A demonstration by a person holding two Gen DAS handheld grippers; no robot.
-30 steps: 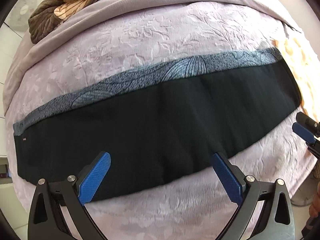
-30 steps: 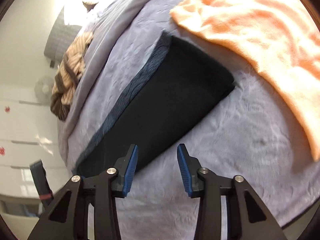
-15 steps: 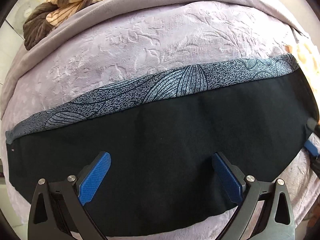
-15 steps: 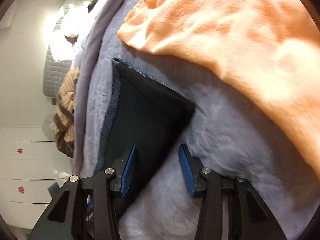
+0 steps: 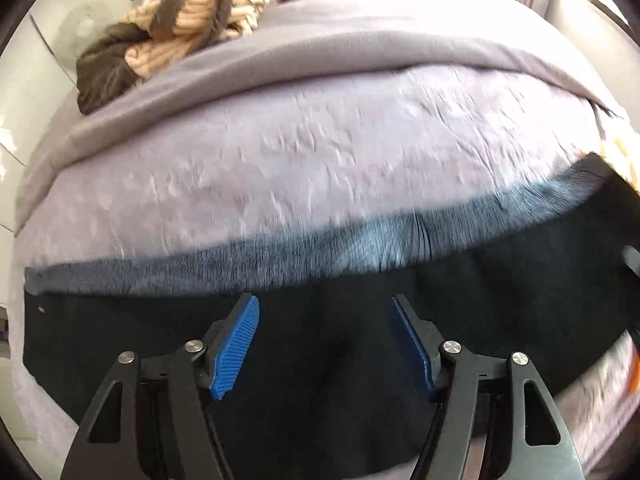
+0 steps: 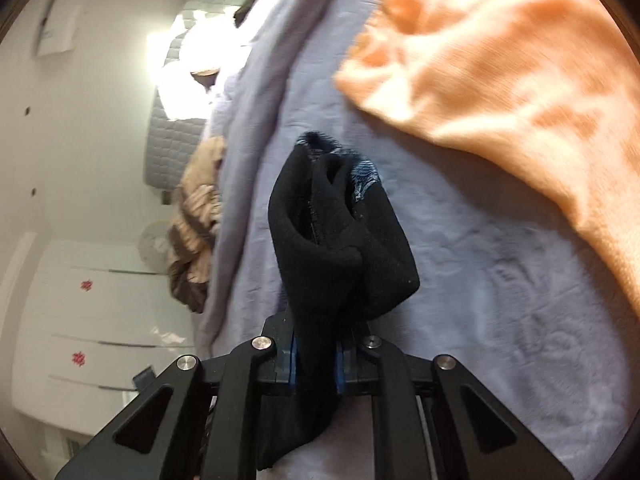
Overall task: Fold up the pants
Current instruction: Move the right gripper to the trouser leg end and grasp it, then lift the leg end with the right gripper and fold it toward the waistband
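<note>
The black pants (image 5: 360, 312) lie stretched across the lilac bedspread, with a grey patterned band (image 5: 280, 256) along their far edge. My left gripper (image 5: 326, 344) hangs over their middle, its blue pads (image 5: 236, 348) apart and closing, with black cloth below and between them but not pinched. In the right wrist view my right gripper (image 6: 316, 360) is shut on one end of the pants (image 6: 336, 240). That end bunches up in a fold above the jaws, showing a bit of the patterned band.
An orange blanket (image 6: 520, 80) covers the bed to the right of the pants' end. A brown and beige knitted throw (image 5: 180, 36) sits at the bed's far side. A grey sheet fold (image 5: 320, 60) runs across behind the bedspread (image 5: 320, 152). White cupboards (image 6: 80, 320) stand at the left.
My left gripper's jaws narrowed and tilted up toward the far side of the bed. The right gripper slid onto the pants' end and shut on it, bunching the cloth.
</note>
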